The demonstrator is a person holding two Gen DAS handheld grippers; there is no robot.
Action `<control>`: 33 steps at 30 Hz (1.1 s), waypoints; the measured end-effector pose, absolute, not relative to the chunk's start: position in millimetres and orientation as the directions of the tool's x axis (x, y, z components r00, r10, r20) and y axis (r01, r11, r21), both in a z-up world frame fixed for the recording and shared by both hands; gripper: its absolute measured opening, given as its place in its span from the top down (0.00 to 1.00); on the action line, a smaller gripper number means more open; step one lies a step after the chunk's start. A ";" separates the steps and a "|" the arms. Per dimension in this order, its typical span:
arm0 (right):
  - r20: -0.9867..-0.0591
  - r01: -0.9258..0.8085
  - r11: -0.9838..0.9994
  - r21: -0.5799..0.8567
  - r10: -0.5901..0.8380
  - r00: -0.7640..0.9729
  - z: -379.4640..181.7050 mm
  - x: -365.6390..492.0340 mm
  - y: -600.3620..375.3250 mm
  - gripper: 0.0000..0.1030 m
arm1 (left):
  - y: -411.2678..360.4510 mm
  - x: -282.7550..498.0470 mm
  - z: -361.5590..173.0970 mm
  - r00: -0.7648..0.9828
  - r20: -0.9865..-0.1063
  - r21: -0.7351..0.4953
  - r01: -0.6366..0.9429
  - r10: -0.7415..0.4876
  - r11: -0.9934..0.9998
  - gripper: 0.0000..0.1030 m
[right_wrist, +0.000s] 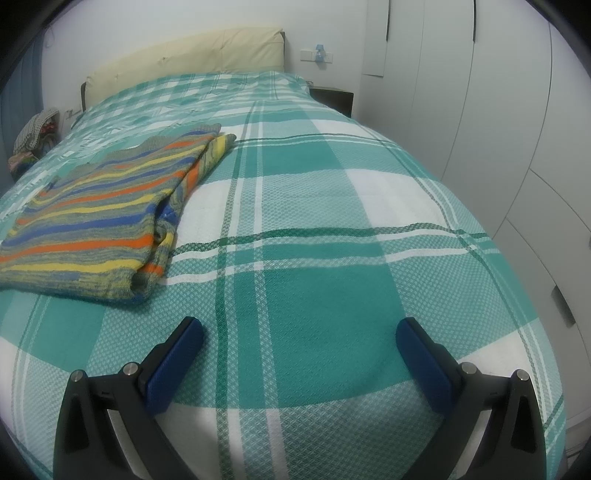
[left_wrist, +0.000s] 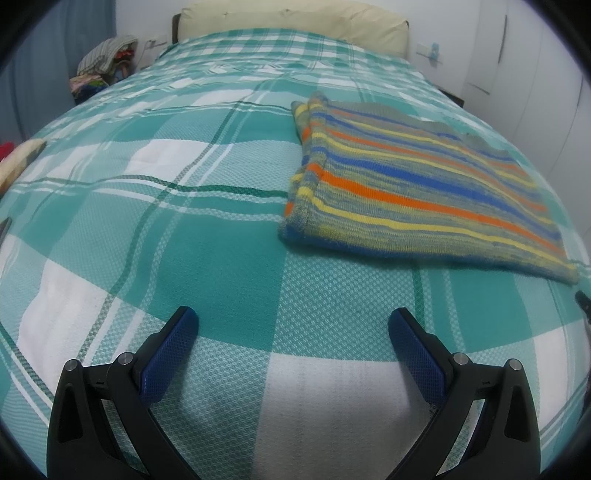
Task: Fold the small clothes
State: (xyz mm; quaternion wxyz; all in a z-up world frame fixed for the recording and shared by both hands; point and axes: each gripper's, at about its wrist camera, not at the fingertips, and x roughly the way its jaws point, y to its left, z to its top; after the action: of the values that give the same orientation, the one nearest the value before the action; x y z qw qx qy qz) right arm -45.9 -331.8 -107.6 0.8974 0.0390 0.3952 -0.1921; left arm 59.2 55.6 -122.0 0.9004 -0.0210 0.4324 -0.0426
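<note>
Nearest in the left wrist view, the left gripper hangs low over the plaid bedspread with its blue-padded fingers spread wide and nothing between them. In the right wrist view the right gripper is the same: spread wide, empty, above bare checked cloth.

Just beyond lies the striped knit garment, flat on the bedspread and already doubled over, with layered edges showing along one side. It sits ahead and to the right of the left gripper, and ahead and to the left of the right gripper, so it lies between the two, slightly farther than both. Its stripes, and apparently its long axis, run roughly left to right across the bed, while its bulky folded edges face each gripper in turn. Neither gripper touches it; both look about equally near, each closest to its own near corner. A further fold would likely call for each gripper to move inward and forward to that near hem.

Farther off are the cream headboard, a pile of clothes at the far left, and white wardrobe doors along the right.
</note>
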 end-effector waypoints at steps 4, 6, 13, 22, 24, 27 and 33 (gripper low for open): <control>-0.725 0.376 0.923 -0.082 -0.314 0.613 -107.7 -45.4 -332.1 0.00 | 54.7 59.1 -121.9 0.622 -0.778 -0.073 0.059 -0.093 0.996 0.00; -0.725 0.376 0.923 -0.083 -0.315 0.613 -107.7 -45.7 -331.9 0.00 | 54.2 58.8 -122.0 0.621 -0.778 -0.069 0.059 -0.091 0.996 0.00; -0.725 0.375 0.923 -0.082 -0.314 0.614 -107.7 -45.2 -332.0 0.00 | 52.5 59.6 -122.0 0.619 -0.781 -0.057 0.059 -0.081 0.997 0.00; -0.725 0.375 0.923 -0.083 -0.314 0.613 -107.7 -45.0 -331.9 0.00 | 50.6 59.7 -121.6 0.619 -0.782 -0.051 0.057 -0.075 0.997 0.00; -0.725 0.376 0.923 -0.083 -0.314 0.613 -107.6 -45.2 -331.7 0.00 | 50.5 59.7 -121.6 0.618 -0.782 -0.050 0.057 -0.075 0.997 0.00; -0.725 0.376 0.923 -0.083 -0.314 0.612 -107.6 -44.8 -331.8 0.00 | 50.8 59.7 -121.6 0.618 -0.782 -0.049 0.056 -0.073 0.997 0.00; -0.753 0.374 0.924 -0.079 -0.301 0.585 -110.2 -39.9 -336.9 0.00 | 47.4 46.6 -107.7 0.652 -0.757 -0.019 0.053 -0.049 0.998 0.01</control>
State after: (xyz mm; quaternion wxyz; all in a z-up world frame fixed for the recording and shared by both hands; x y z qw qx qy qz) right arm -39.9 -336.9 -110.2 0.8890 0.0438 0.4144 -0.1897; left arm 46.6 47.4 -107.7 0.9087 0.0025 0.4165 -0.0280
